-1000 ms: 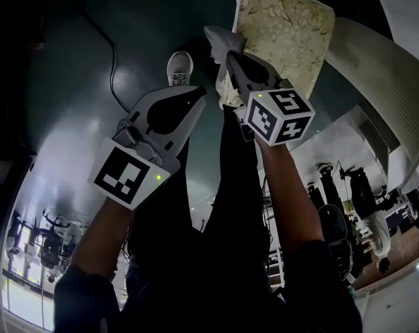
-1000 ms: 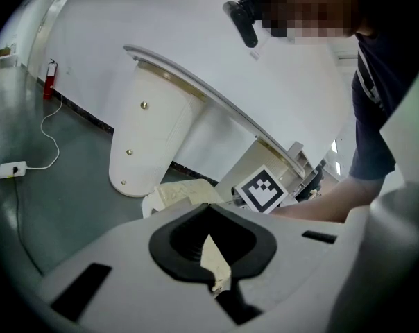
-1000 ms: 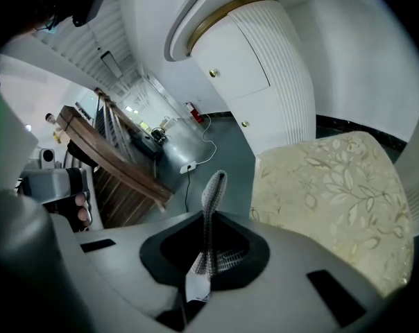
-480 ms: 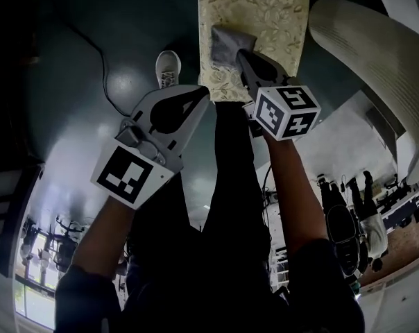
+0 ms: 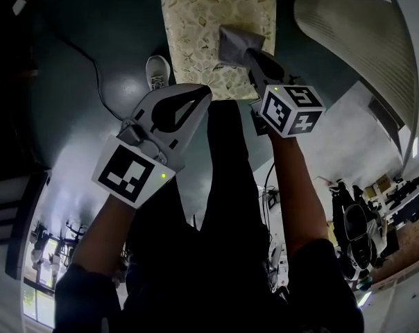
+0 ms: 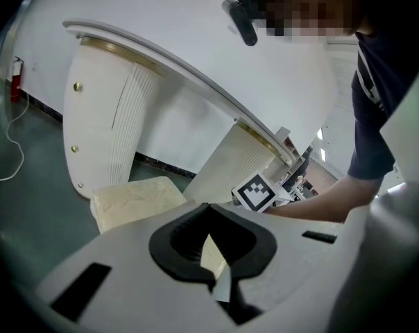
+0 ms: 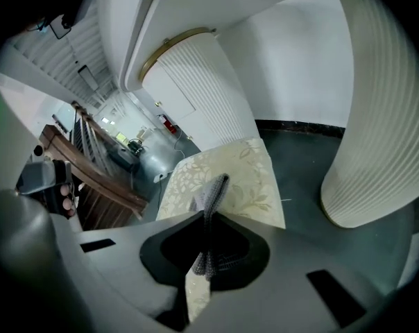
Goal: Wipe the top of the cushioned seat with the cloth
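Over the cushioned seat (image 5: 195, 19), right tool (image 5: 250, 53) pinches the cloth (image 5: 234, 41); left tool (image 5: 204, 91) pressed together

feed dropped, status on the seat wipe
Right gripper shut on cloth, cloth over seat. Left gripper shut, empty. Nothing else on seat.

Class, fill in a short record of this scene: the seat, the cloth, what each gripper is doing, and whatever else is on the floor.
Cushioned seat: pale, leaf-patterned top, facing up
Cloth: grey, over the seat's top, toward its right side
Right gripper: jaws shut on the cloth, above the seat
Left gripper: jaws together, holding nothing, off the seat
Floor: dark green, with a white shoe and a cable
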`<act>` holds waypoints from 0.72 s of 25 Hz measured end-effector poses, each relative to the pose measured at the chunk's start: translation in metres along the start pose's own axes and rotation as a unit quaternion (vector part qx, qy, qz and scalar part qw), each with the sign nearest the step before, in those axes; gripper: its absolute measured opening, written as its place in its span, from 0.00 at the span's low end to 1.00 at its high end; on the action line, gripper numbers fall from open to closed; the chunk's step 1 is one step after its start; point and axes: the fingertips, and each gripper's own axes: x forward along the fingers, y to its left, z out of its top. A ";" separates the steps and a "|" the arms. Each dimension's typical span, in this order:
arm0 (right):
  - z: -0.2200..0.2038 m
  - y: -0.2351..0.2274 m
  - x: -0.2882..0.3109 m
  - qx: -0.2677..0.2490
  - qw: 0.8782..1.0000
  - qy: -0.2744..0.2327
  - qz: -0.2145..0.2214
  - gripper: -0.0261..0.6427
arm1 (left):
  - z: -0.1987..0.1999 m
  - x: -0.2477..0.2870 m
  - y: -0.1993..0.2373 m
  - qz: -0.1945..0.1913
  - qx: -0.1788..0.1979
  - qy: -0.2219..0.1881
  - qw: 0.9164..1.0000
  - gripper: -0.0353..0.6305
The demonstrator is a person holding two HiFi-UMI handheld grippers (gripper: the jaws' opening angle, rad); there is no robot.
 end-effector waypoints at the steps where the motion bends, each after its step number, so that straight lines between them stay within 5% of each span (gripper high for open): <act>1: 0.000 -0.006 -0.003 0.003 1.000 0.000 -0.002 0.09 | 0.001 0.005 -0.003 -0.001 0.001 0.001 1.000 0.06; 18: 0.012 -0.097 -0.060 0.039 0.998 -0.016 -0.046 0.09 | 0.028 0.074 -0.042 -0.028 0.018 0.021 0.999 0.06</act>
